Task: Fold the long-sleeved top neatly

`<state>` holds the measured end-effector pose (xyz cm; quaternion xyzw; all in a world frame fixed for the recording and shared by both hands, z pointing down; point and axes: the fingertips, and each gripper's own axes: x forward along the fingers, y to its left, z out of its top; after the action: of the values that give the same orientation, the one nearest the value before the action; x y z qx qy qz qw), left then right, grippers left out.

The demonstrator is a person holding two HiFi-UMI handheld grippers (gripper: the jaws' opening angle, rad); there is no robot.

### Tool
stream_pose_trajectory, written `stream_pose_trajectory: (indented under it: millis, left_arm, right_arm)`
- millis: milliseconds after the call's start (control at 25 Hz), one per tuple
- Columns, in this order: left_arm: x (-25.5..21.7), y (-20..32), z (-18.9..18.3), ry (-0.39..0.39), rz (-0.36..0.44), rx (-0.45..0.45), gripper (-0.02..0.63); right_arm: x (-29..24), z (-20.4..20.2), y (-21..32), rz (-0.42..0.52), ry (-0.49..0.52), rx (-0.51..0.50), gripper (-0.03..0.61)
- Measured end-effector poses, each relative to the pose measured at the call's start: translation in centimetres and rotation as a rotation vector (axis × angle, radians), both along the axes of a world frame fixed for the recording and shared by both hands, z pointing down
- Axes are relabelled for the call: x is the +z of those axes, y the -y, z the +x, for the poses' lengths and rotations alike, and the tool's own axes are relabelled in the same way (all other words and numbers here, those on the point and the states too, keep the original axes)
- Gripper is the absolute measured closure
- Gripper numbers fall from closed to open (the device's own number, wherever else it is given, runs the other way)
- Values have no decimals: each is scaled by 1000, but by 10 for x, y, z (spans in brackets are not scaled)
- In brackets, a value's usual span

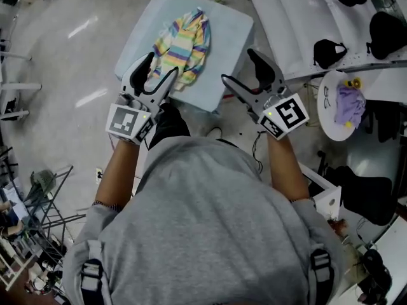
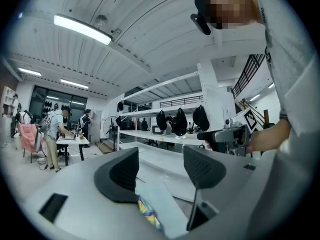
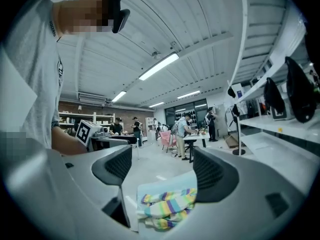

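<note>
head view, looking steeply down: a person in a grey shirt holds two grippers out in front, over a small pale-blue table [image 1: 232,27] on a grey floor. the long-sleeved top [image 1: 184,43], striped in pastel yellow, green, blue & pink, lies on the table towards its left side, collar end pointing away from the person.

left gripper [image 1: 163,63]: jaws spread apart, nothing between them. it's raised above the table's near-left edge, not touching the cloth. the left gripper view shows the same gap, w/ only a sliver of striped fabric [image 2: 147,211] low down beyond the jaws.

right gripper [image 1: 238,65]: jaws also apart & empty, held near the table's near-right corner, well clear of the top. in the right gripper view the bundled stripes [image 3: 167,206] sit below and past the open jaws, not in them.

progress, as a judgement: the top already looks gathered into a compact, roughly oblong bundle, no sleeve trailing out, so most folding seems done. edges look a bit rumpled and the near end uneven. what's prob left is smoothing or one last tidy fold, if anything.

right of frame: white shelving w/ black bags, and a round white stand [image 1: 331,122] holding a purple cloth [image 1: 348,103].
</note>
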<state>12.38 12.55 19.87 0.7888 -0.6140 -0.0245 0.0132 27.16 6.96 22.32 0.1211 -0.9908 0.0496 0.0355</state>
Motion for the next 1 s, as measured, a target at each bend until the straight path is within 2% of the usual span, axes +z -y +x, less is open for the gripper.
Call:
stream_pose_trajectory:
  millis: [160, 400, 640, 800, 1000]
  left_arm:
    - [13, 42, -36, -27, -29, 64, 314]
    - [29, 111, -115, -97, -58, 176, 314]
    - [53, 171, -183, -78, -108, 298, 314]
    - [80, 199, -207, -70, -171, 368, 316]
    - [122, 223, -212, -75, -236, 423, 334]
  right_arm:
    - [9, -31, 25, -14, -39, 67, 198]
    - [27, -103, 68, -47, -113, 158, 198]
    - [46, -156, 114, -101, -133, 319, 216]
    - [67, -174, 134, -147, -156, 429, 232]
    - [107, -184, 154, -191, -188, 524, 287]
